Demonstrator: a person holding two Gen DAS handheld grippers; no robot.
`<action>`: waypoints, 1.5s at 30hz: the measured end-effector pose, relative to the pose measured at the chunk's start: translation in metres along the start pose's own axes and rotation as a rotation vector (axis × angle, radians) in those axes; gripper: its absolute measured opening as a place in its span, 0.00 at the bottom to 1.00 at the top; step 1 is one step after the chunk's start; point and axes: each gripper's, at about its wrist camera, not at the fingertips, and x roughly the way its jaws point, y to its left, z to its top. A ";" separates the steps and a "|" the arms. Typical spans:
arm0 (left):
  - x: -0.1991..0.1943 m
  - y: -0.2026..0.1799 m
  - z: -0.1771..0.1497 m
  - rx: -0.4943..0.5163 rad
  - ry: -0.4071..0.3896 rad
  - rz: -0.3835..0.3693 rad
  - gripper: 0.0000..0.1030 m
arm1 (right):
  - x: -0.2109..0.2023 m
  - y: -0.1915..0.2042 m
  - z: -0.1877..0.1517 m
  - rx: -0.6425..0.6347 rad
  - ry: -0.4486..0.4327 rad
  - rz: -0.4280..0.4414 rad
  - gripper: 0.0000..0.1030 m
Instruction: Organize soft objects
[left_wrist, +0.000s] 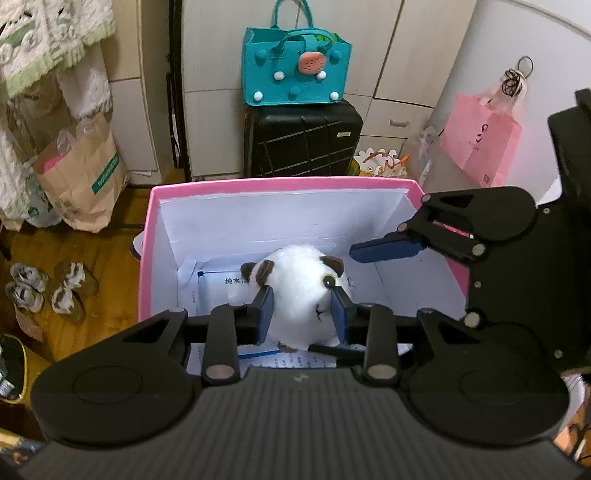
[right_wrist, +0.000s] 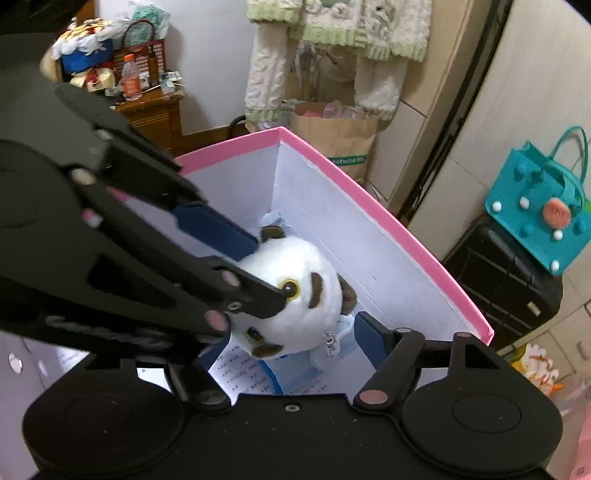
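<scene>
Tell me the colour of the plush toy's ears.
Dark brown ears on the white plush toy; clearest in the left wrist view.

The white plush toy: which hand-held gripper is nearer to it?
Left. The left hand-held gripper clamps the white plush toy between its pads; the right hand-held gripper is open, beside it over the pink box.

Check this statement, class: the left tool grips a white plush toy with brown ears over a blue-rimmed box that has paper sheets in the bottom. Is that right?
Not quite: the box has a pink rim, not a blue one, as the left wrist view shows. The rest holds: the left tool grips the white plush toy with brown ears over the box, and paper sheets lie in its bottom.
</scene>
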 end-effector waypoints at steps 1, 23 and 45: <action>0.001 -0.002 0.000 0.008 -0.007 0.011 0.31 | 0.000 0.001 -0.001 0.002 0.000 0.002 0.54; -0.025 -0.006 -0.019 -0.011 0.009 0.072 0.53 | -0.043 0.012 -0.021 0.143 -0.052 0.009 0.67; -0.139 -0.042 -0.059 0.093 0.050 0.120 0.67 | -0.170 0.053 -0.062 0.181 -0.168 0.087 0.67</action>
